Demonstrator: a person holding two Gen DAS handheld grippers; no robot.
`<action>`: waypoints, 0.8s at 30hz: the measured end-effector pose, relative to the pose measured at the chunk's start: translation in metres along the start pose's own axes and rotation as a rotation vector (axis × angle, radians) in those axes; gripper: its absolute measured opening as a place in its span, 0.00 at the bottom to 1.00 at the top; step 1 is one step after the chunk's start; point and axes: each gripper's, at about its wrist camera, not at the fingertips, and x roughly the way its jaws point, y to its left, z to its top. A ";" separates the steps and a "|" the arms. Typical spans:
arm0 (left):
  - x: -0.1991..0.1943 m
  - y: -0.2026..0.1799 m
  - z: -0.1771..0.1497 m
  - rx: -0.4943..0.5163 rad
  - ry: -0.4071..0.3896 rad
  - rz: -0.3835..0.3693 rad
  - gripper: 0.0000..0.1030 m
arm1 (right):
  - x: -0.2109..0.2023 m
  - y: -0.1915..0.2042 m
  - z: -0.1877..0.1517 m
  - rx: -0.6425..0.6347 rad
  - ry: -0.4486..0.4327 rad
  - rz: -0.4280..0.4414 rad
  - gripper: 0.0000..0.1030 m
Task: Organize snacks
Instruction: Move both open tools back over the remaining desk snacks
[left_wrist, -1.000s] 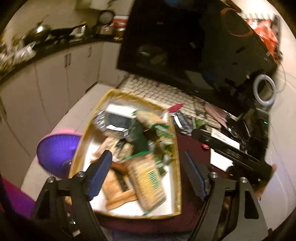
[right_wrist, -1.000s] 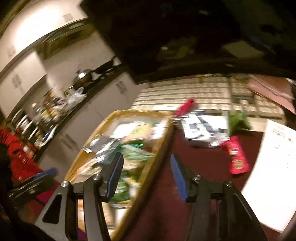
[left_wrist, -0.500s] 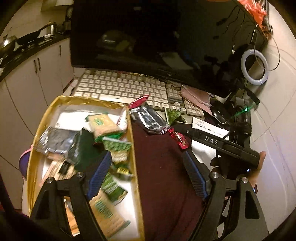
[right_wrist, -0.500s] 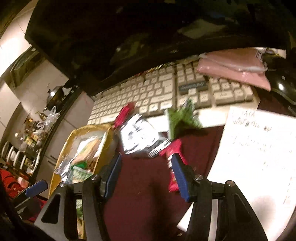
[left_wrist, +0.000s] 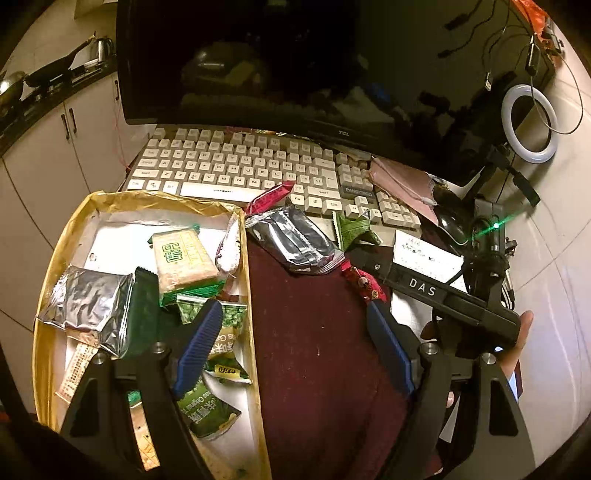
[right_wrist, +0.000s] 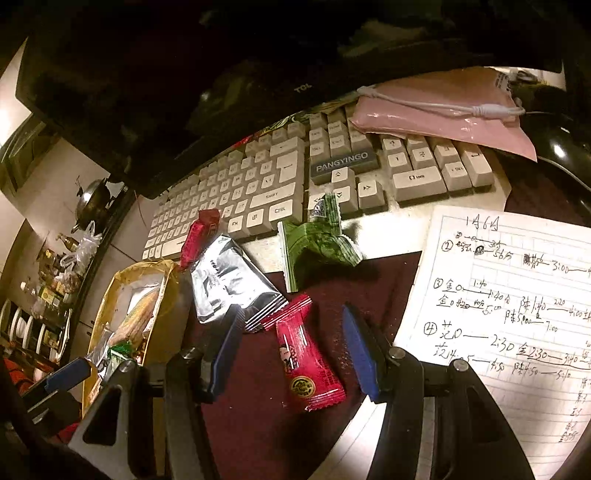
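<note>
A gold-rimmed box on the left holds several snack packets. Outside it on the dark red cloth lie a red snack bar, a silver packet, a green packet and a second red bar against the keyboard. My right gripper is open, low over the cloth, with the red snack bar between its jaws. My left gripper is open and empty, above the cloth by the box's right rim. The right gripper's body also shows in the left wrist view.
A white keyboard and black monitor stand behind the snacks. A handwritten paper lies at right, a pink pouch on the keyboard's right end, a black mouse and ring light farther right.
Both grippers have swung right, from over the box toward the loose snacks. The right gripper came down close so the red bar now lies between its jaws.
</note>
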 end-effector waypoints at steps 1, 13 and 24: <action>0.001 0.001 0.001 -0.004 0.003 0.000 0.78 | 0.000 0.001 0.000 -0.006 -0.001 0.000 0.54; 0.003 -0.001 0.013 -0.011 0.007 -0.017 0.78 | 0.004 0.012 -0.002 -0.045 0.022 0.039 0.54; 0.009 0.017 0.028 -0.106 0.031 -0.069 0.78 | -0.006 0.012 0.002 -0.033 -0.025 0.086 0.54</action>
